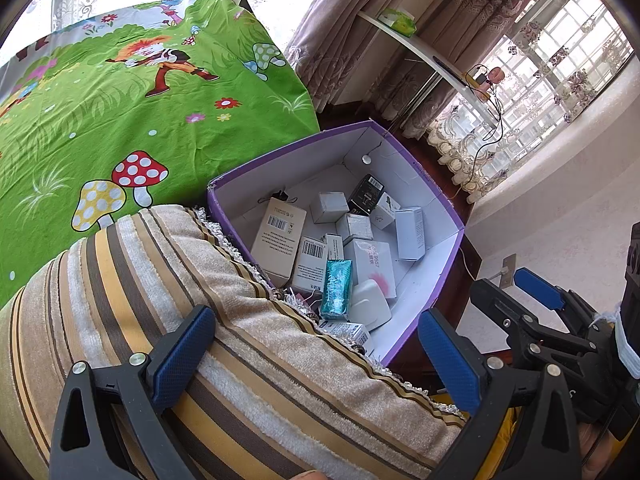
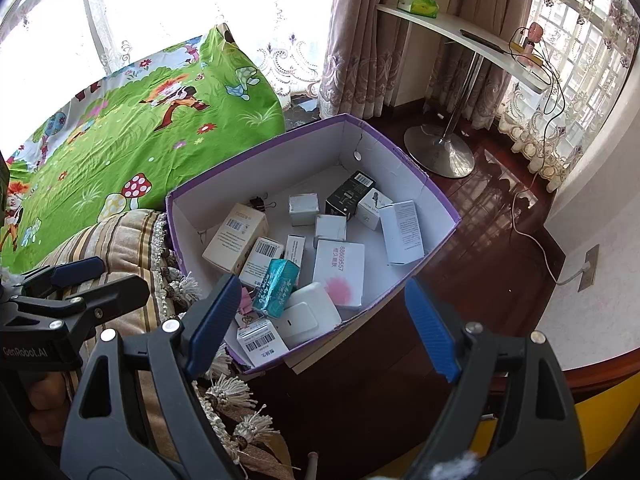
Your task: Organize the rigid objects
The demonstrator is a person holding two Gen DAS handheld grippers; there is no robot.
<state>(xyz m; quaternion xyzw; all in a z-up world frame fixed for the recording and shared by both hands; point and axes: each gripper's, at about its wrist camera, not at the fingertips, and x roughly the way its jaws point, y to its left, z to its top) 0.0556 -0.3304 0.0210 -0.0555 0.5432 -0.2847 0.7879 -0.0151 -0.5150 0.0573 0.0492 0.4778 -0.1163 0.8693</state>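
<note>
Both my grippers hang with fingers spread wide and nothing between them: the left gripper over the striped tasselled cushion, the right gripper above the near corner of the purple cardboard box. Inside that white-lined box lie the small cartons in a loose heap: a teal foil packet beside a white square device, a black carton at the far side, barcoded white cartons around them. The box sits beside the cushion and the green cartoon-print bedsheet, above the dark wooden floor.
</note>
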